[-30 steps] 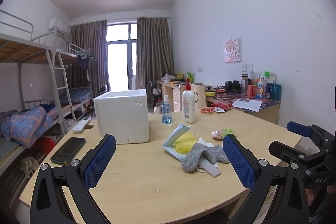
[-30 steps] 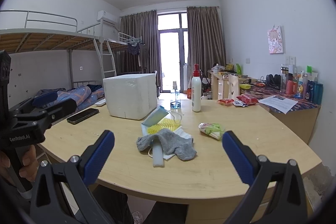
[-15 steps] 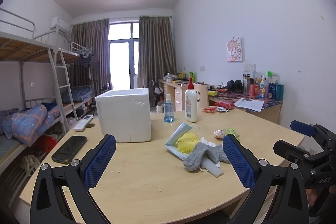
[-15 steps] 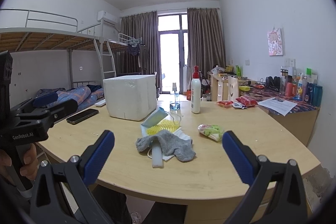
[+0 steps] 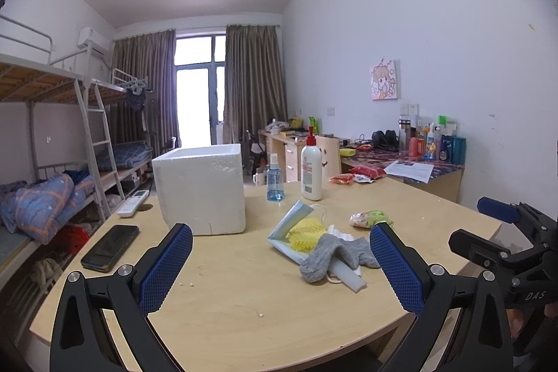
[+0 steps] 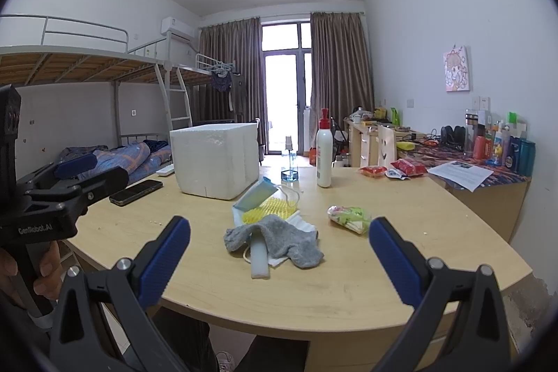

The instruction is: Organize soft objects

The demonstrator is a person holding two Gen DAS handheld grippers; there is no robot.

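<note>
Left gripper (image 5: 280, 267) and right gripper (image 6: 279, 262) both gape empty before the grey sock (image 6: 279, 239) on the table (image 6: 348, 285)

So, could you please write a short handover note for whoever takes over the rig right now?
Left gripper: open, empty, held above the near table edge.
Right gripper: open, empty, facing the pile.
Soft things lie heaped mid-table: grey sock draped over a white foam strip, yellow foam net and face mask behind it, small wrapped packet to the right.
White foam box stands behind, to the left.
Done: nothing gathered yet.
Left: pick up each soft item, probably the sock first.
</note>
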